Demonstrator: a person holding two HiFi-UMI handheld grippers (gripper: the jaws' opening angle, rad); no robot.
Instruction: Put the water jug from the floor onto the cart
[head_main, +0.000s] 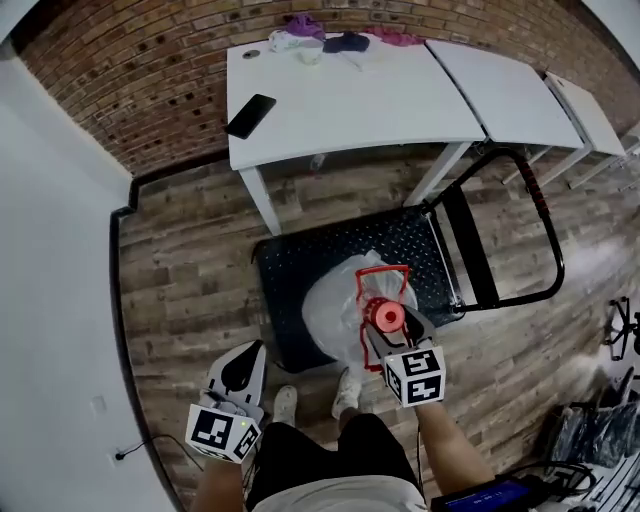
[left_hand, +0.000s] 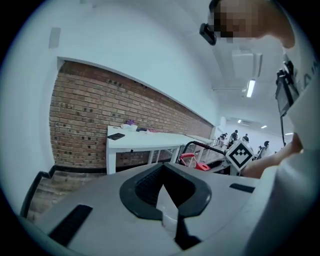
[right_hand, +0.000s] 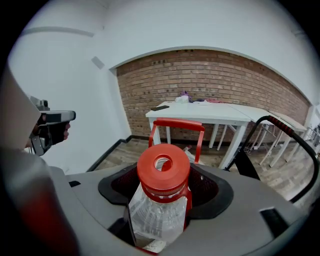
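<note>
right gripper (head_main: 392, 338) grips the water jug (head_main: 338, 308) by the neck, just under its red cap (right_hand: 163, 167), jaws spread wide around it. the jug is over the black cart (head_main: 300, 268) deck, toward its 5 o'clock part; can't tell if it touches the deck. left gripper (head_main: 240, 372) is at the jug's 8 o'clock, off the cart, jaws closed tip to tip on nothing; white table (head_main: 350, 100) at the cart's 12 o'clock.
</note>
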